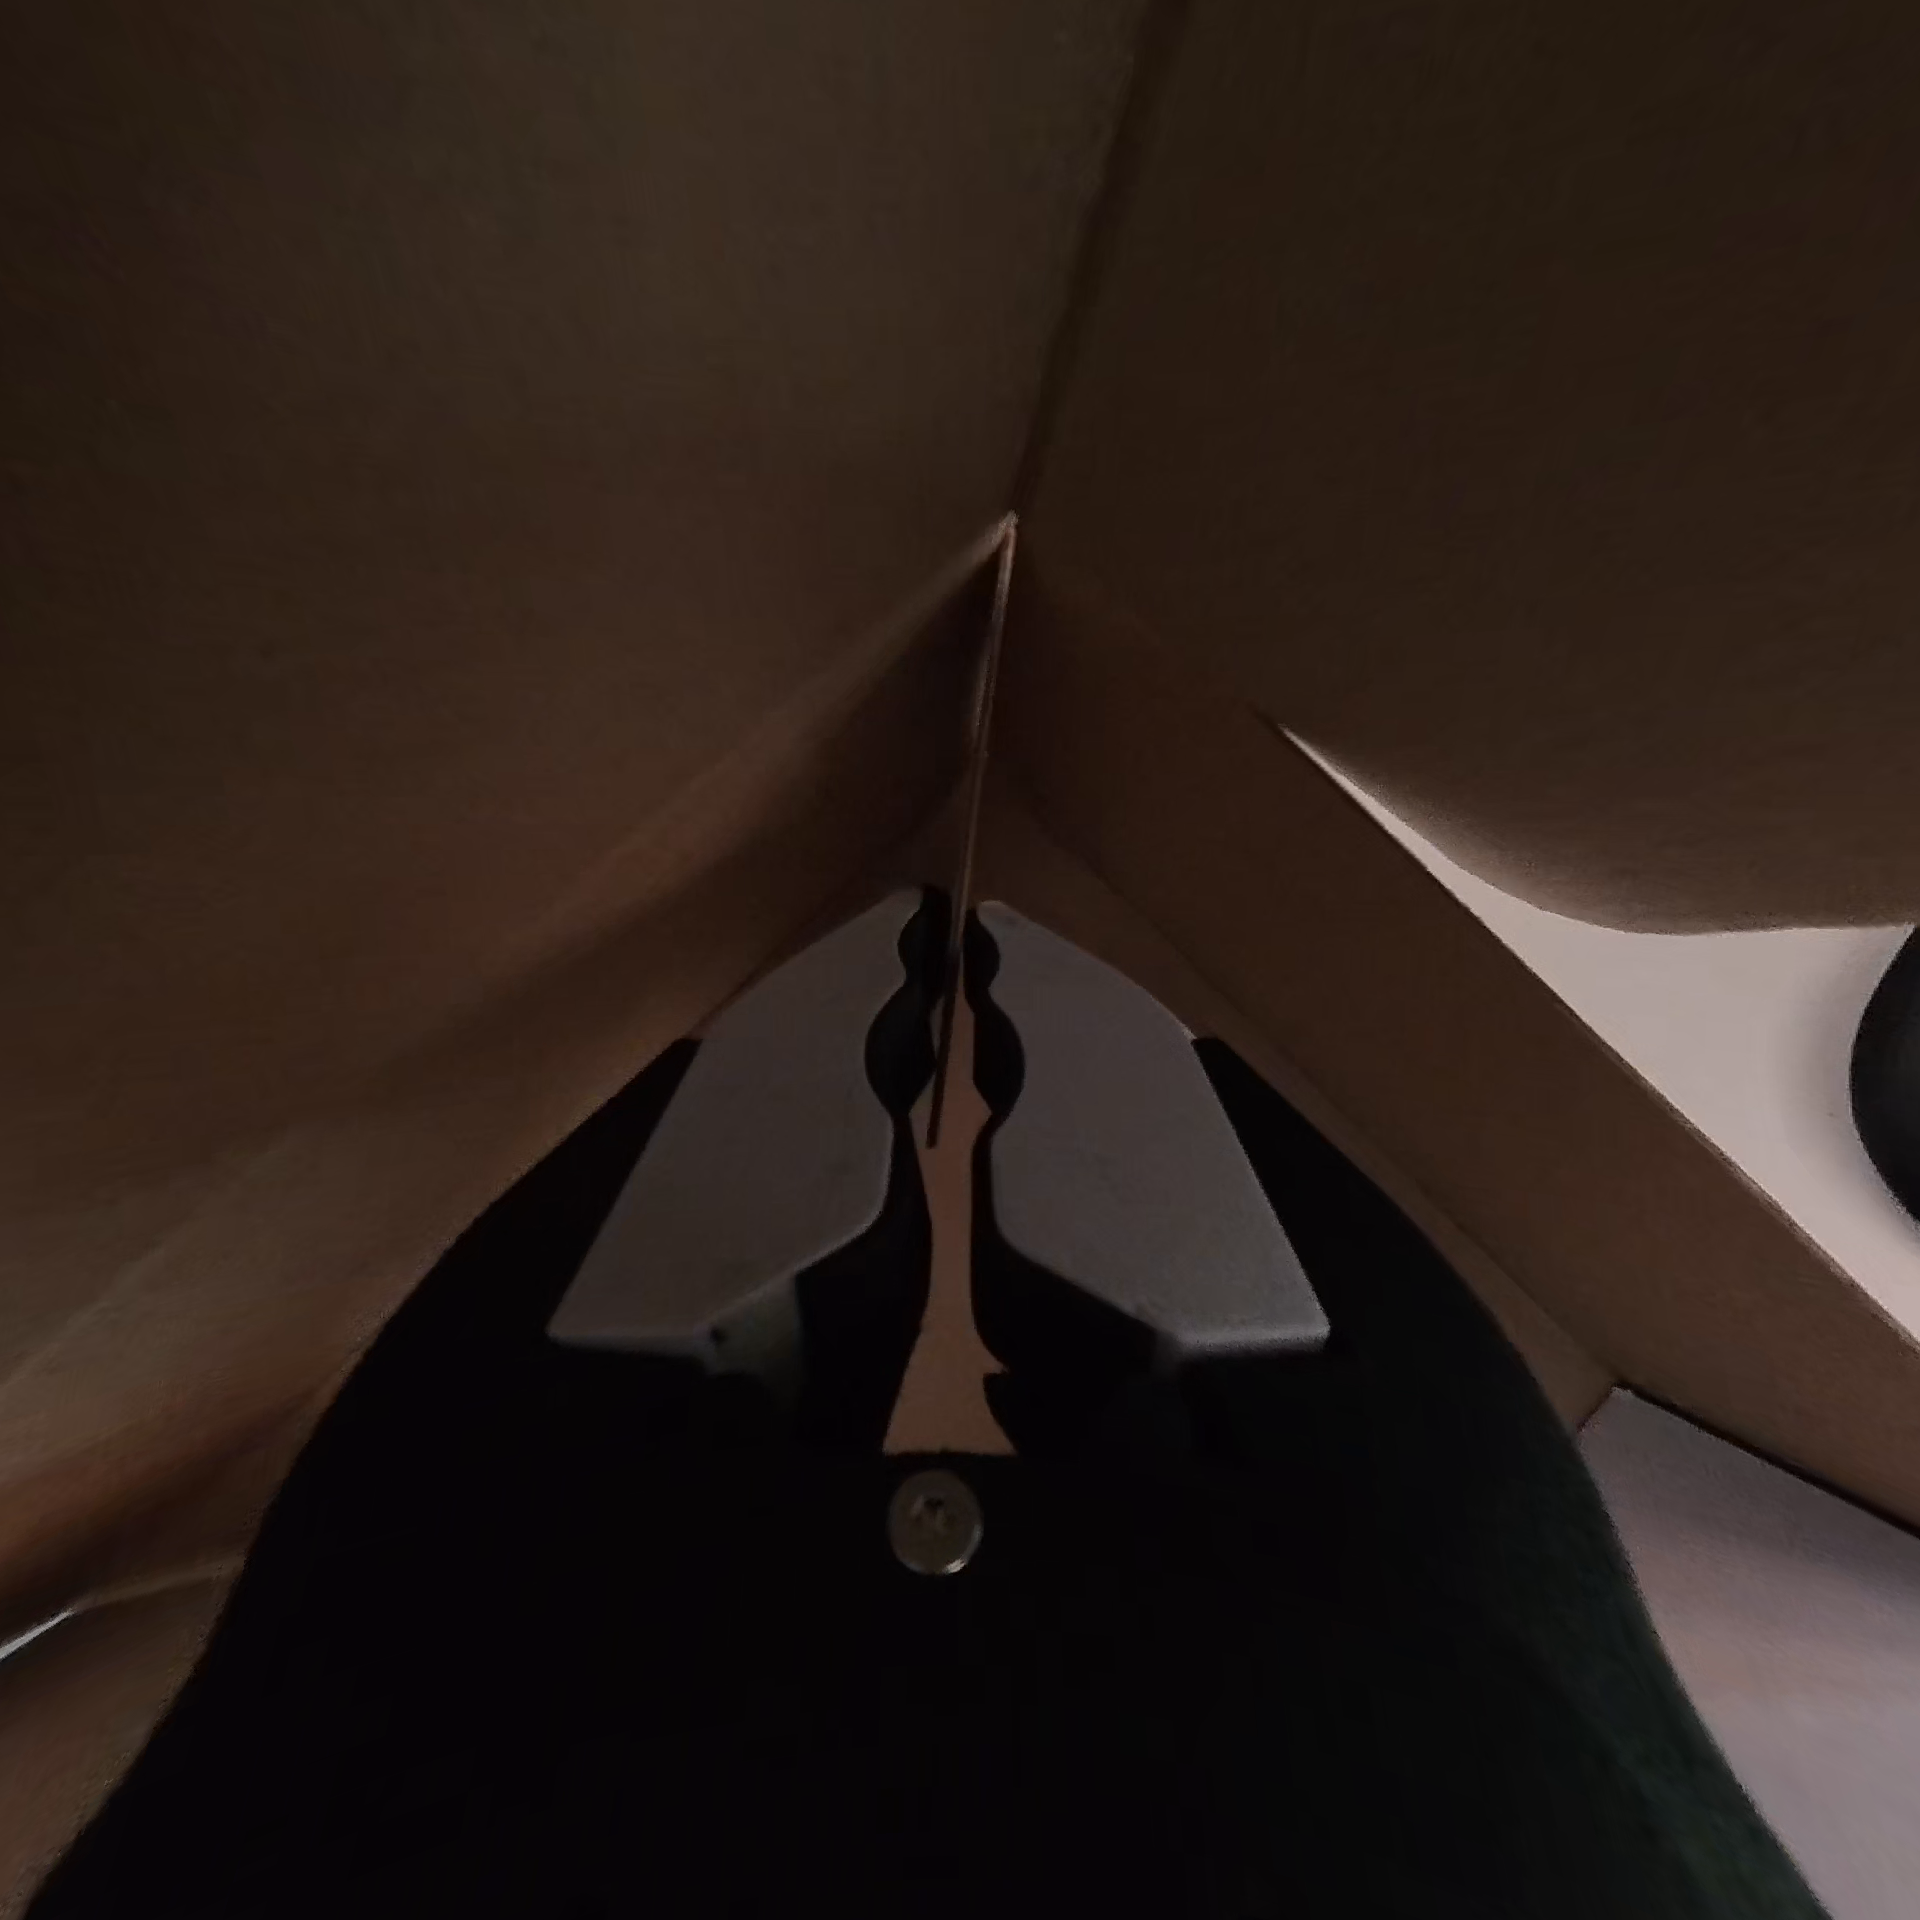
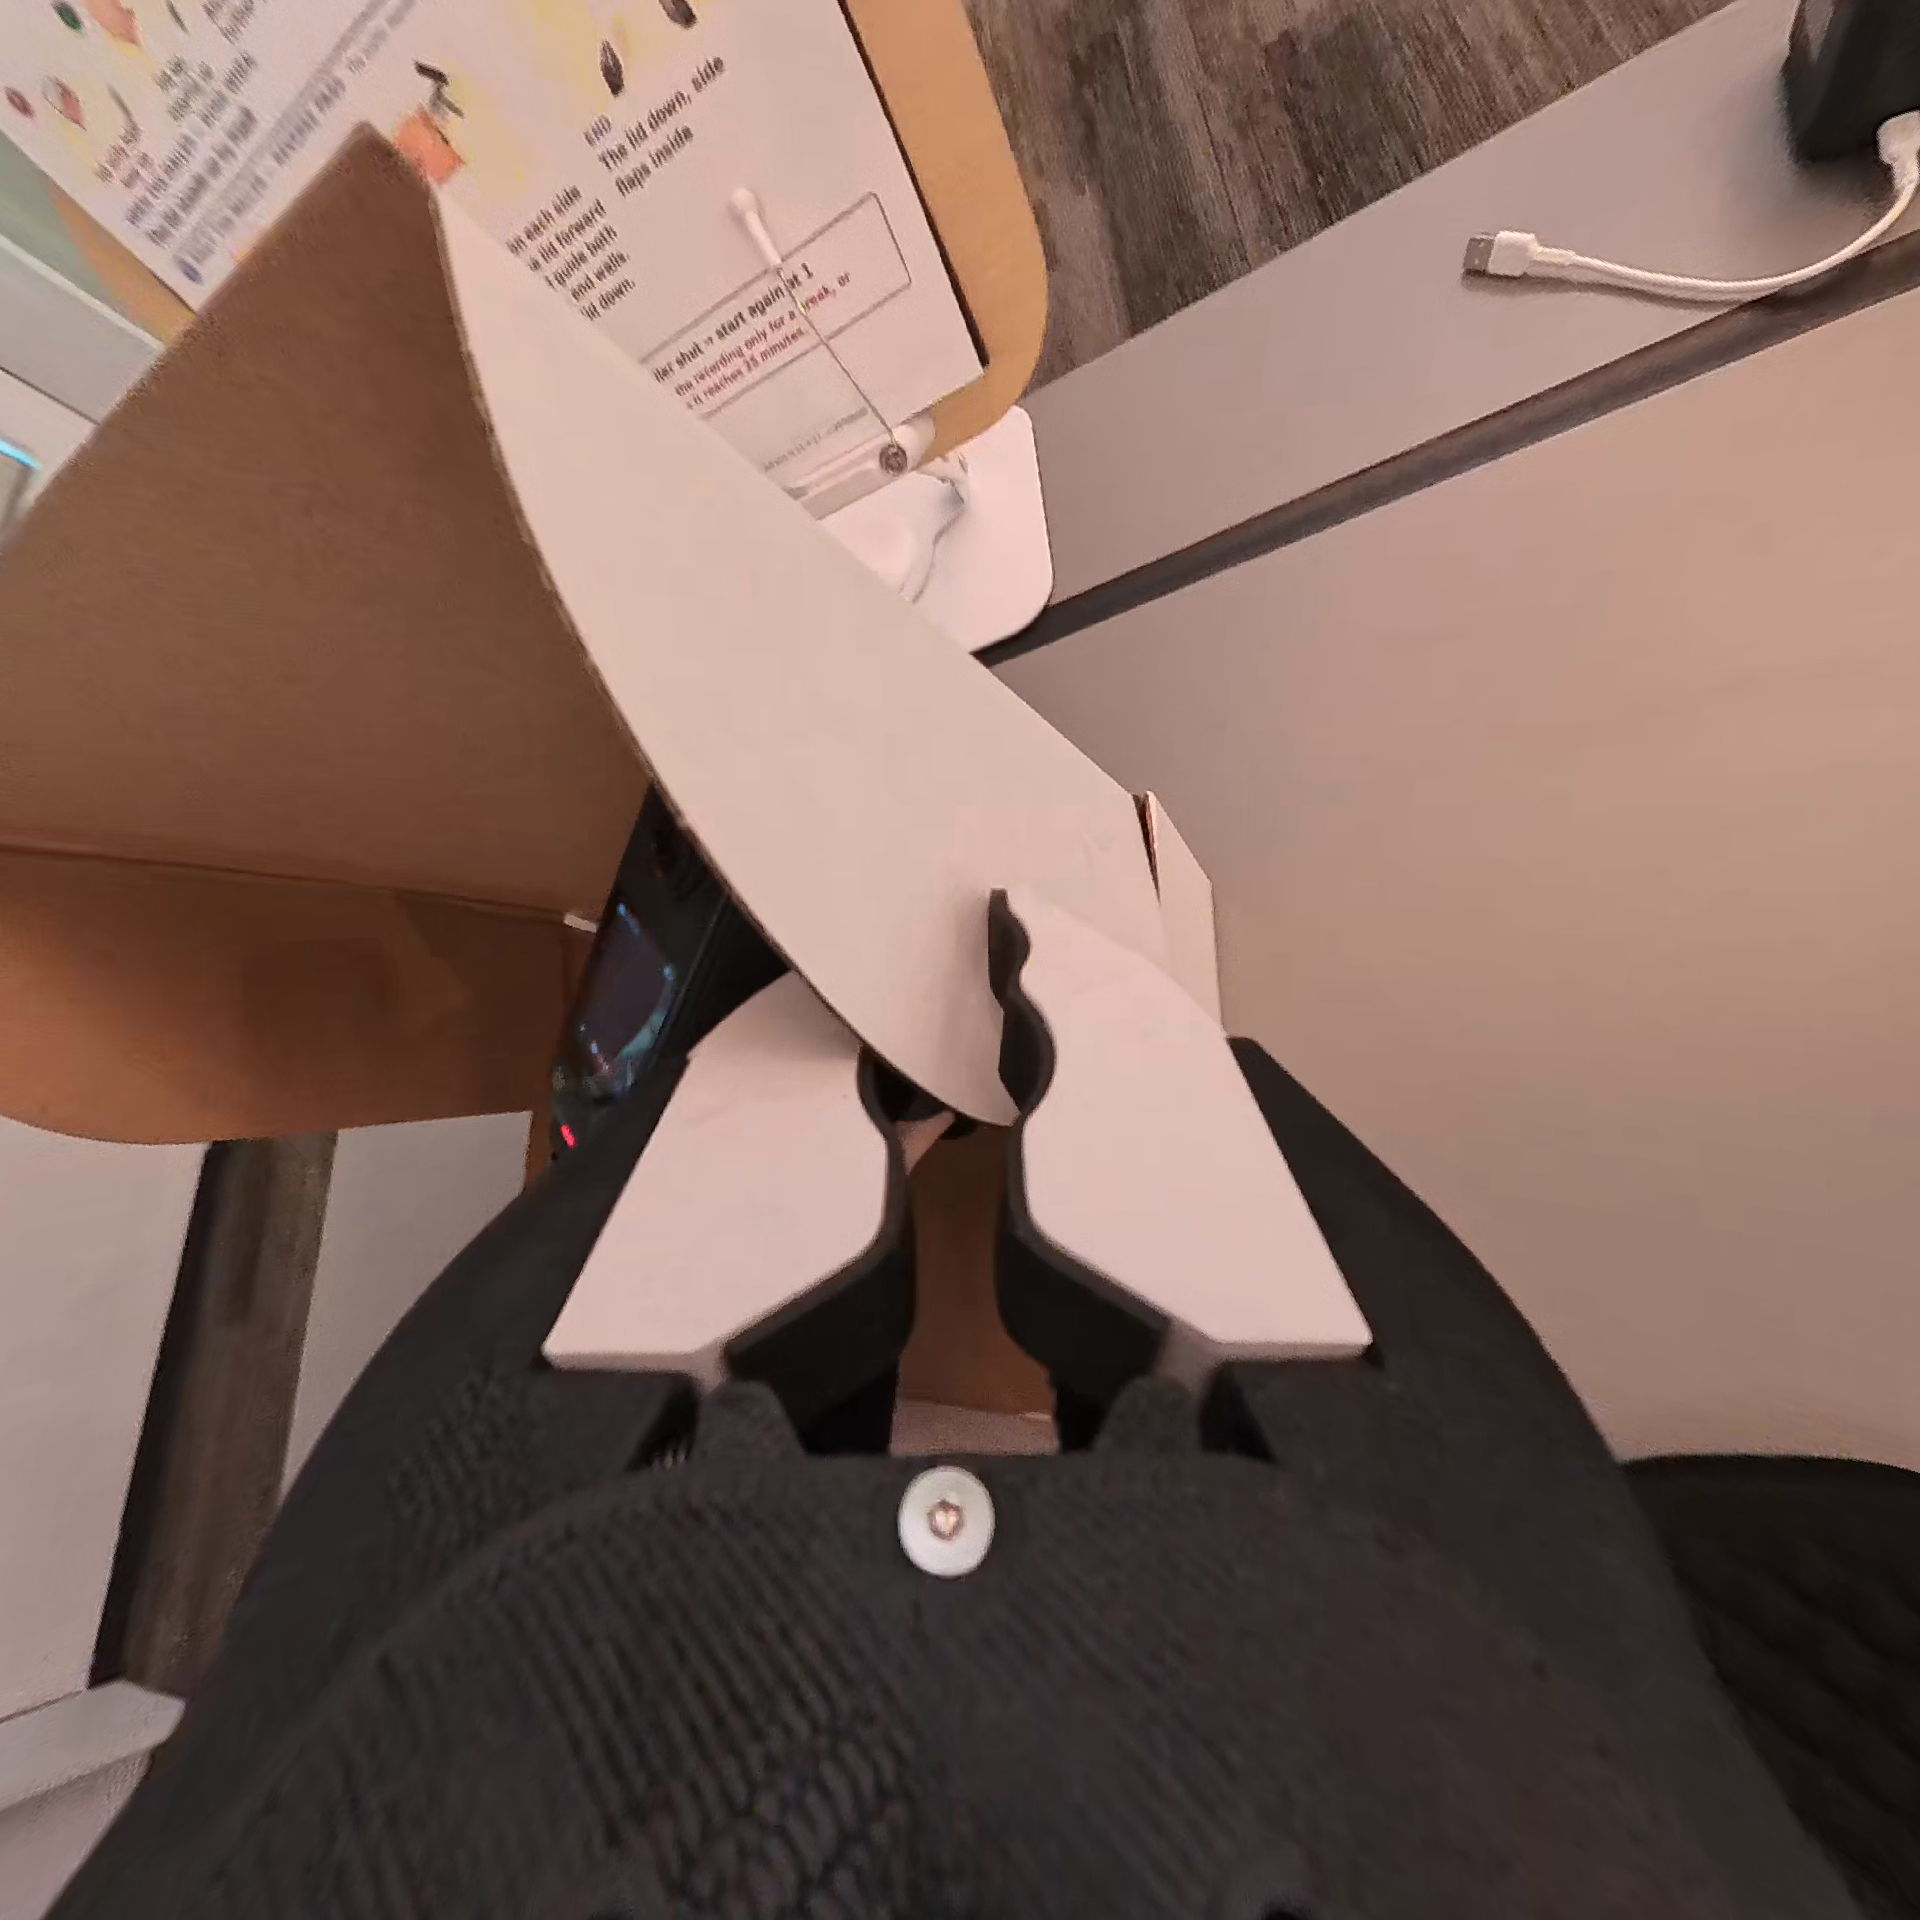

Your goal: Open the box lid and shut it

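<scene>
The cardboard box is brown inside and white outside. In the right wrist view its raised lid (image 2: pixel 790 727) slants from the upper left down to my right gripper (image 2: pixel 945 1060), which is shut on the lid's corner; the left fingertip is hidden behind the card. The brown inner side (image 2: pixel 260 623) shows at left. In the left wrist view the camera looks into the dim brown box (image 1: pixel 520 520), and my left gripper (image 1: pixel 951 956) is shut on a thin cardboard flap (image 1: pixel 987 707) seen edge-on. The left gripper's black body (image 2: pixel 634 987) shows under the lid.
The box stands on a grey table (image 2: pixel 1507 831). A printed instruction sheet (image 2: pixel 727 208) on a stand is behind the lid. A white USB cable (image 2: pixel 1662 275) lies at the far right. A dark round object (image 1: pixel 1886 1081) sits on the table at the right edge.
</scene>
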`<state>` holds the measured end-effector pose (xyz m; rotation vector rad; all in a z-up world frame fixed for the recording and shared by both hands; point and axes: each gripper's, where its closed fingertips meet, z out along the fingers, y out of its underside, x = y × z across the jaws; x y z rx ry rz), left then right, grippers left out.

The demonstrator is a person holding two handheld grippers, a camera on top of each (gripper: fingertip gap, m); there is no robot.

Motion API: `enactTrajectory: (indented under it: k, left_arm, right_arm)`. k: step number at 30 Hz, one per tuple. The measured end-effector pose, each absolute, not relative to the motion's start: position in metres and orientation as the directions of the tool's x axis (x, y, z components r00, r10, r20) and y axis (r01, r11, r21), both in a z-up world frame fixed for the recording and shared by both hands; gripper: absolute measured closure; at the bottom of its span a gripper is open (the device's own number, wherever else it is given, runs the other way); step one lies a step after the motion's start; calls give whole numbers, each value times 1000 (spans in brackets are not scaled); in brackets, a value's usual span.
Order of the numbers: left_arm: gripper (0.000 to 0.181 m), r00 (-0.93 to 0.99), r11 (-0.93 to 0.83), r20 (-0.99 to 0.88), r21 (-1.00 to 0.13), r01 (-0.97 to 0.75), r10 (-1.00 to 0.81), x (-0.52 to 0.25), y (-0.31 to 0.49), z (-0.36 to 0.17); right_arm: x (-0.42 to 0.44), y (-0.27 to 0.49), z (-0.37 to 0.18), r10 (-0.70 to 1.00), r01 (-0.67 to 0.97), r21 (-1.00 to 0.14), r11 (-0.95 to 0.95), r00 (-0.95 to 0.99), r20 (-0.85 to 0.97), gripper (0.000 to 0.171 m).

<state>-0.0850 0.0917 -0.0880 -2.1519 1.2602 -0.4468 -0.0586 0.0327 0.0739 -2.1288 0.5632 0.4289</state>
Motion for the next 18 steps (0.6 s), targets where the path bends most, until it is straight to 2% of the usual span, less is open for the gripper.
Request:
enactTrajectory:
  k: [18]
  left_arm:
    - [180,506,-374,-20,-648,-663,-862,-86,97,-88]
  right_arm:
    - [-71,42,75,-303,-582,-633,-511,810,-502,156]
